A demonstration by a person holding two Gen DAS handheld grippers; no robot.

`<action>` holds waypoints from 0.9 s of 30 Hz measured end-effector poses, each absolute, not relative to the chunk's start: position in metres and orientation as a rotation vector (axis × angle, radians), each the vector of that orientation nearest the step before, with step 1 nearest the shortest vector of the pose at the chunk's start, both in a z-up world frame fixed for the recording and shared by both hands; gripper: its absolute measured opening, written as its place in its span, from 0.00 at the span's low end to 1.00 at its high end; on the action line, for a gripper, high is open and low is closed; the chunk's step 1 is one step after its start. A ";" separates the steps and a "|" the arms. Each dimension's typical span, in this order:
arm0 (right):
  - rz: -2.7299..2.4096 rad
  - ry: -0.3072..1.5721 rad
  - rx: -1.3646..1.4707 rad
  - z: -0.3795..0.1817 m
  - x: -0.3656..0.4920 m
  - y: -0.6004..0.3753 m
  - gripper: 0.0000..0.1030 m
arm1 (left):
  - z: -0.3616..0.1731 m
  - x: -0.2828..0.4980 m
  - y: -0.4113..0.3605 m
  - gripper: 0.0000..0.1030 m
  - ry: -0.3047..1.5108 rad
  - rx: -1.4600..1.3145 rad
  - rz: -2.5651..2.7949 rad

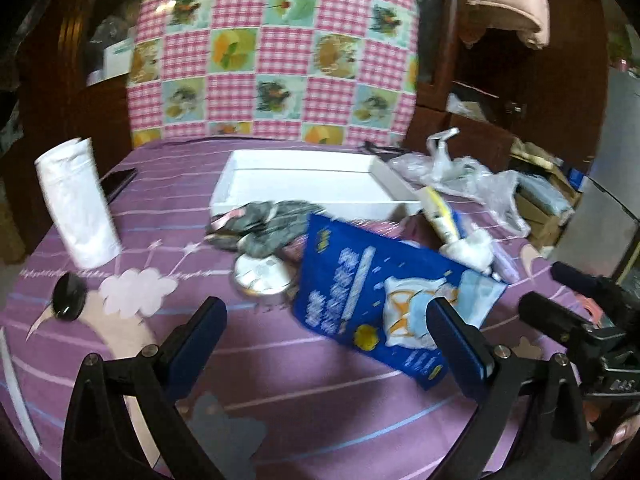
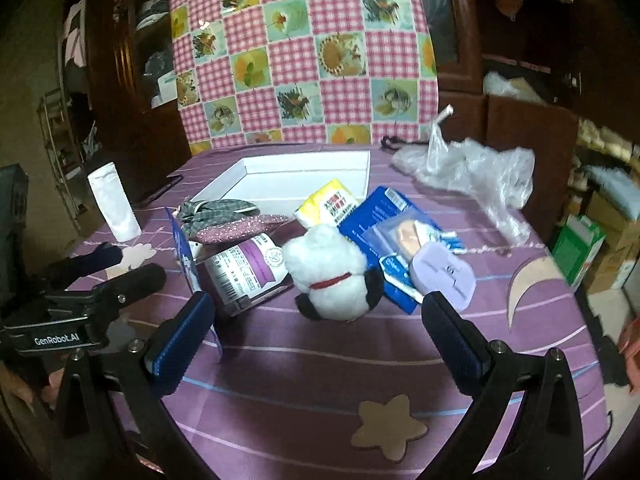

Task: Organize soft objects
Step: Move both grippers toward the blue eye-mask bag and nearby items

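Observation:
A pile of items lies on the purple bedspread before a white tray [image 1: 240, 172] [image 2: 224, 184]. In the left wrist view, my open left gripper [image 1: 326, 340] hovers just short of a blue pouch [image 1: 360, 292], with grey checked cloth [image 1: 264, 224] and a round tin [image 1: 260, 274] behind. In the right wrist view, my open right gripper [image 2: 316, 332] faces a white plush toy with black ears [image 2: 328, 276]. Around it lie a purple-labelled can [image 2: 248, 272], a yellow tissue pack [image 2: 328, 204], a blue packet [image 2: 384, 216], a lilac case [image 2: 444, 276] and a pink glitter pouch [image 2: 236, 232].
A white roll [image 1: 78, 204] [image 2: 114, 204] stands at the left. A crumpled clear plastic bag [image 1: 472, 180] [image 2: 472, 176] lies at the right rear. A checked pink cushion [image 1: 276, 48] backs the bed. A black phone [image 1: 118, 184] lies near the roll. Boxes [image 2: 580, 244] stand beyond the right edge.

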State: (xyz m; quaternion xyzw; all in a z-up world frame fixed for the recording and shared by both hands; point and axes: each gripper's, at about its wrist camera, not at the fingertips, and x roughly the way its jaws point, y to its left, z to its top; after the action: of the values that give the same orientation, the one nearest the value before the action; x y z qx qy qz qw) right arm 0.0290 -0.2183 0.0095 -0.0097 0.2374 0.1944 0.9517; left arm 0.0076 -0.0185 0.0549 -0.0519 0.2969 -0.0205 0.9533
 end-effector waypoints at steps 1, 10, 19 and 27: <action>0.401 0.476 -0.031 0.010 0.028 -0.217 1.00 | 0.054 0.006 -0.017 0.98 0.600 -0.108 -0.029; 0.432 0.457 -0.058 0.006 0.018 -0.204 1.00 | 0.057 -0.005 -0.013 0.98 0.564 -0.080 0.010; 0.421 0.420 -0.124 0.003 0.008 -0.194 1.00 | 0.053 -0.003 -0.006 0.98 0.573 -0.130 0.019; 0.432 0.396 -0.084 0.008 0.007 -0.201 0.98 | 0.050 -0.001 -0.010 0.98 0.578 -0.100 0.020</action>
State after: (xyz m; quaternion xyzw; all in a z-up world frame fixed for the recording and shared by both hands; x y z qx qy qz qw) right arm 0.0070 -0.2013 0.0079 -0.0416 0.1954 0.2127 0.9565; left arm -0.0014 -0.0104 0.0497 -0.0491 0.2849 0.0099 0.9573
